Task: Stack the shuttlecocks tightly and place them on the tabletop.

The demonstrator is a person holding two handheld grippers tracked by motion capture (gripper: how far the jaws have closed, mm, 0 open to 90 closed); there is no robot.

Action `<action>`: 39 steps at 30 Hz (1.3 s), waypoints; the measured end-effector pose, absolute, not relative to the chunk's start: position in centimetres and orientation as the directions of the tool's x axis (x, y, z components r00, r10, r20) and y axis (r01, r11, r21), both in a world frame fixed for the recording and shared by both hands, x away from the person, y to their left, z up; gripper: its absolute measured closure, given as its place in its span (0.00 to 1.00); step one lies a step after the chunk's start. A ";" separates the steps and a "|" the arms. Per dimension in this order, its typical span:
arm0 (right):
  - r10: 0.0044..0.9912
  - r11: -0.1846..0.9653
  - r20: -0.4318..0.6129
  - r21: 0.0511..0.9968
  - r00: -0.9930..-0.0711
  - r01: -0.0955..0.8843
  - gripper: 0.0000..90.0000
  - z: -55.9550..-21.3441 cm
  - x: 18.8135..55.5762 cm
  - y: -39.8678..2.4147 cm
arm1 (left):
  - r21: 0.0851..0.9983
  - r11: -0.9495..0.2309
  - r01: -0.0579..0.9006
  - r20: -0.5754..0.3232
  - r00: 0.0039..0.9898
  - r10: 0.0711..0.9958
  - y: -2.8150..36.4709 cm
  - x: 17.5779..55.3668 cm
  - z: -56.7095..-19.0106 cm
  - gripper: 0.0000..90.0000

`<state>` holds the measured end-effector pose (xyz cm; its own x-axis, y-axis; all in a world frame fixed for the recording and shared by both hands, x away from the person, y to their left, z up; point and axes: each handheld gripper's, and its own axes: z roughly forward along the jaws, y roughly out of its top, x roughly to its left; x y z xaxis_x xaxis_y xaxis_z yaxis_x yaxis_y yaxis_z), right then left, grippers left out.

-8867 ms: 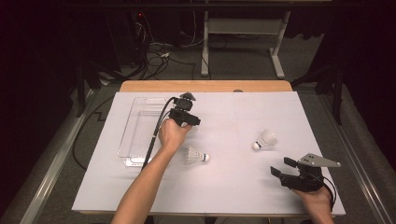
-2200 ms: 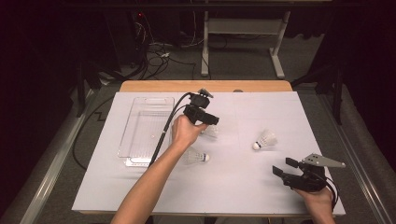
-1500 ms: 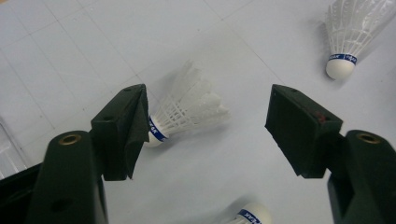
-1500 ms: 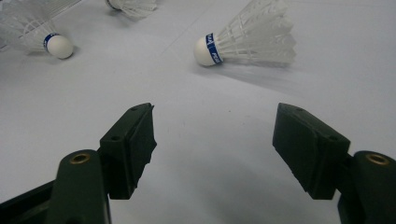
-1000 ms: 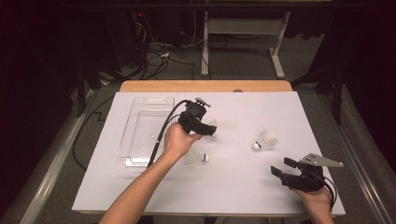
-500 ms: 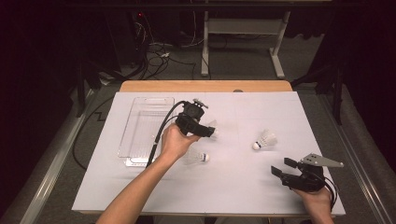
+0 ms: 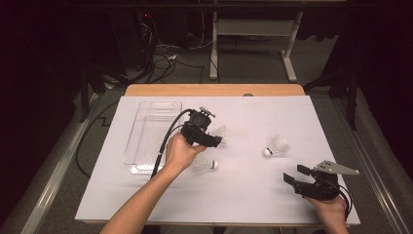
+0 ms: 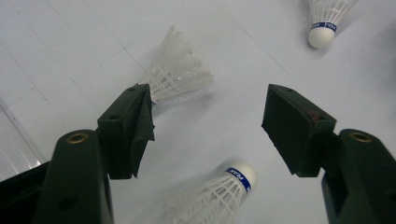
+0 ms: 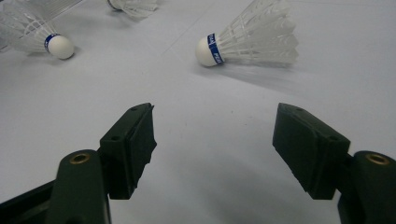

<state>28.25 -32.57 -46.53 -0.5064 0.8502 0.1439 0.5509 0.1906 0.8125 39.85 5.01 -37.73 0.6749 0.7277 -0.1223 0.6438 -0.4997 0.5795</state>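
my left gripper point(image 7: 214, 140) hung just above the white table point(image 7: 253, 200), right of the clear plastic tray point(image 7: 146, 141); its jaws stood wide apart and held nothing; in the left gripper view the gripper point(image 8: 208, 121) framed bare table between the pads.

three shuttlecocks lay on the table; the far shuttlecock point(image 8: 177, 74) lay on its side just beyond my left jaw, feathers spread toward the camera side, cork hidden from me; in the high view it showed as a pale skirt point(image 7: 221, 131) touching or nearly touching the jaw tips; the near shuttlecock point(image 8: 219, 193) lay below the jaws, close to my hand point(image 7: 178, 153), its blue-banded cork pointing toward the right jaw; in the high view it lay at point(image 7: 204, 164), long axis roughly across the table, cork to the right.

the third shuttlecock point(image 7: 276, 145) lay well apart, between the two grippers; my right gripper point(image 7: 292, 179) rested low at the near right edge, jaws released and empty; in the right gripper view this shuttlecock point(image 9: 250, 44) lay ahead, cork left, feathers right.

judgement: the left gripper was nearer to the far shuttlecock; that shuttlecock sat off-centre toward the left jaw, so the next move called for a small shift left and forward before closing across the feather skirt.
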 end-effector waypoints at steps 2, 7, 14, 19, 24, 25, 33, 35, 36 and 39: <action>0.853 0.188 0.143 0.814 -0.502 0.550 0.33 -46.5 28.2 -32.7 | 0.578 -0.501 0.644 -0.120 0.675 0.728 5.2 39.7 -37.8 0.38; 0.852 0.189 0.143 0.813 -0.503 0.550 0.33 -46.5 28.2 -32.7 | 0.577 -0.499 0.647 -0.121 0.672 0.731 5.4 39.4 -38.1 0.38; 0.854 0.185 0.145 0.812 -0.500 0.553 0.33 -46.5 28.2 -32.7 | 0.571 -0.499 0.652 -0.120 0.668 0.735 5.9 38.9 -38.7 0.38; 0.853 0.192 0.138 0.813 -0.503 0.550 0.33 -46.5 28.2 -32.7 | 0.586 -0.475 0.657 -0.141 0.660 0.738 7.0 38.4 -38.7 0.38; 0.851 0.197 0.138 0.810 -0.507 0.552 0.33 -46.6 28.3 -32.5 | 0.585 -0.465 0.665 -0.150 0.652 0.743 7.7 38.2 -39.1 0.38; 0.851 0.198 0.136 0.812 -0.508 0.549 0.33 -46.6 28.2 -32.5 | 0.579 -0.471 0.665 -0.146 0.654 0.743 7.9 38.1 -39.3 0.38; 0.851 0.197 0.136 0.813 -0.507 0.548 0.33 -46.5 28.2 -32.5 | 0.579 -0.483 0.657 -0.136 0.662 0.737 8.4 37.3 -39.3 0.38; 0.850 0.197 0.134 0.816 -0.509 0.543 0.33 -46.5 28.2 -32.5 | 0.574 -0.493 0.654 -0.132 0.668 0.733 8.6 37.1 -39.2 0.38; 0.851 0.196 0.137 0.814 -0.508 0.547 0.33 -46.5 28.2 -32.6 | 0.576 -0.491 0.654 -0.131 0.666 0.734 8.7 37.1 -39.2 0.38; 0.849 0.201 0.136 0.811 -0.511 0.550 0.33 -46.5 28.2 -32.5 | 0.579 -0.484 0.656 -0.141 0.666 0.733 8.8 36.7 -39.5 0.38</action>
<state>28.22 -32.46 -46.53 -0.5111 0.8486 0.1363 0.5498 0.2010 0.8107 36.74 8.84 -39.52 0.6655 0.7330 -0.1407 0.6559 -0.4844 0.5790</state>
